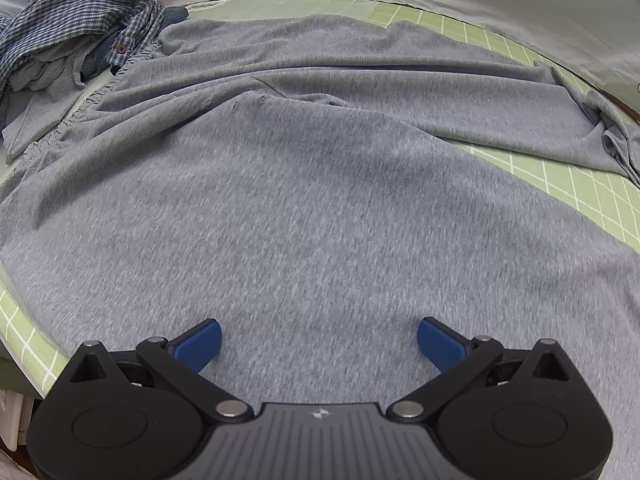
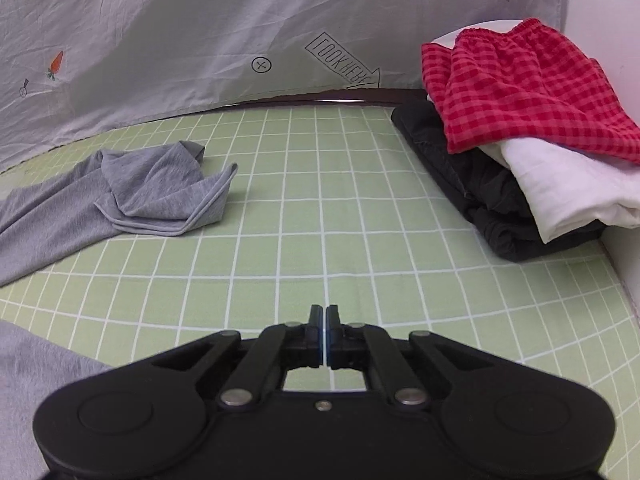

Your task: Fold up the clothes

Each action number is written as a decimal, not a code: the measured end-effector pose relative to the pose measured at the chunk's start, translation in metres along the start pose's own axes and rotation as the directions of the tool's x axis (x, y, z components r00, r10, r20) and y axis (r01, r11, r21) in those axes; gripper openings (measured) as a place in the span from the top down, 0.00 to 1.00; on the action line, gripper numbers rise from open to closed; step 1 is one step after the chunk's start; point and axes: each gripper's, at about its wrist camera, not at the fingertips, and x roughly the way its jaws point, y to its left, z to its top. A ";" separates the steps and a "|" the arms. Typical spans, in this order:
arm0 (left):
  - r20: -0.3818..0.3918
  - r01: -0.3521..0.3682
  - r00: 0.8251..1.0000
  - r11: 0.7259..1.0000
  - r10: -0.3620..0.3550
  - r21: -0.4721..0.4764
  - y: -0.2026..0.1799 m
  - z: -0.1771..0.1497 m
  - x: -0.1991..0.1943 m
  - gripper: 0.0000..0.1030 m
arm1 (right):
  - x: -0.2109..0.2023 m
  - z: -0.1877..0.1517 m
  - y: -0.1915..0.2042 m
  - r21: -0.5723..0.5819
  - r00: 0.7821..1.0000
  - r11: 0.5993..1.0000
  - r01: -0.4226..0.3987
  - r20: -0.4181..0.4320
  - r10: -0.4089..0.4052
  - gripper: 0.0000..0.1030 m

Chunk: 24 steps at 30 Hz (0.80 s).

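Left gripper (image 1: 319,340): pointing down over the grey garment (image 1: 304,208); jaws standing fully spread, blue fingertips (image 1: 202,342) well apart, nothing gripped between them.
Right gripper (image 2: 324,316): hanging over the bare green grid mat (image 2: 320,208); jaws pressed together, nothing caught between them.
Grey garment: lying spread across the mat, filling most of the left wrist view; wrinkles running across its far half.
Garment end (image 2: 160,192): lying bunched and folded over itself on the mat, left of the right gripper, apart from it.
Plaid shirt (image 1: 80,20): lying crumpled at the far left, touching the grey garment's edge.
Folded stack (image 2: 520,140): sitting at the mat's far right; red checked piece on top, white below it, black at the bottom.
Backdrop sheet (image 2: 180,40): hanging behind the mat, printed with carrots.
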 end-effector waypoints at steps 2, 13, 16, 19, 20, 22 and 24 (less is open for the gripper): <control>0.004 -0.001 1.000 1.000 0.001 -0.004 0.000 0.000 0.000 0.00 | 0.001 -0.008 0.005 -0.012 0.999 0.999 -0.030 -0.045 0.029 0.78; 0.019 -0.007 1.000 1.000 0.008 -0.018 0.000 -0.002 0.000 0.00 | 0.000 -0.055 0.030 -0.060 0.996 0.998 -0.018 -0.091 0.012 0.78; 0.019 -0.007 1.000 1.000 0.007 -0.019 0.000 -0.002 0.001 0.00 | 0.001 -0.052 0.031 -0.096 0.994 0.995 -0.031 -0.104 0.021 0.98; 0.018 -0.007 1.000 1.000 0.008 -0.020 0.000 -0.001 0.001 0.00 | 0.001 -0.042 0.016 -0.050 0.998 0.998 0.027 -0.050 -0.030 0.99; 0.017 -0.008 1.000 1.000 0.008 -0.020 0.000 -0.001 0.001 0.00 | 0.000 -0.039 0.011 -0.033 0.998 0.998 0.046 -0.032 -0.047 0.99; 0.018 -0.008 1.000 1.000 0.008 -0.020 -0.001 -0.001 0.000 0.00 | 0.000 -0.032 0.000 0.007 0.996 0.996 0.084 0.003 -0.084 0.99; 0.020 -0.008 1.000 1.000 0.008 -0.021 0.000 -0.002 0.000 0.00 | 0.001 -0.024 -0.022 0.129 0.991 0.984 0.122 0.047 -0.129 0.99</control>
